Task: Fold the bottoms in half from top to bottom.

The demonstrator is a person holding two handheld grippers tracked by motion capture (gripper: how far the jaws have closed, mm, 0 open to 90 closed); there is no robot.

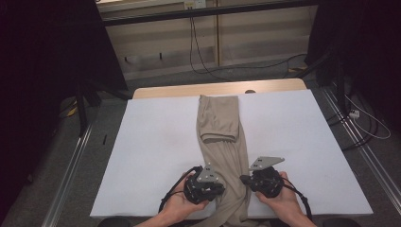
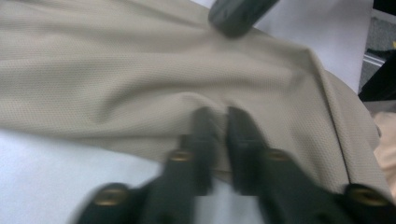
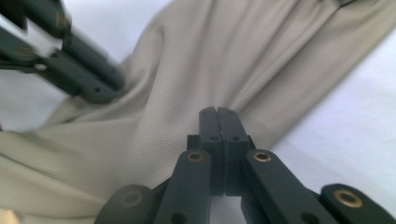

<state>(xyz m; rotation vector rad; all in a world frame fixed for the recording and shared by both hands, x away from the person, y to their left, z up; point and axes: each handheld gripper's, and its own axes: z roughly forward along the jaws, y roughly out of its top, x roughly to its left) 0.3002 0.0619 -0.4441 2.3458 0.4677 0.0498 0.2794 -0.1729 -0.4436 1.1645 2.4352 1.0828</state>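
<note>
Trousers (image 1: 222, 142), beige, lie lengthwise down the middle of the white mat (image 1: 156, 142), with both tongs pinching them at the near end.

Left gripper (image 1: 218, 188): its jaws are drawn nearly together on a raised fold at the left edge of the cloth. In the left gripper view (image 2: 219, 116) the fabric puckers up between the two tips; that picture is blurred at the jaws. The person's left hand (image 1: 182, 201) grips the tool body from below.

Right gripper (image 1: 243, 179): its jaws are pressed tight together, tips sunk into the cloth at its right edge. In the right gripper view (image 3: 217, 114) creases fan out from the pinch point. The person's right hand (image 1: 283, 198) holds it.

The two tools face each other across the garment, near one another but apart; each appears in the other's camera.

Beyond the tongs, the far part of the trousers is folded back on itself, leaving a doubled section with a rounded hem edge partway up the mat. The near end hangs over the mat's front edge.

The mat covers a wooden table (image 1: 217, 88), whose far strip is bare. Cables (image 1: 198, 52) run across the grey floor beyond.
</note>
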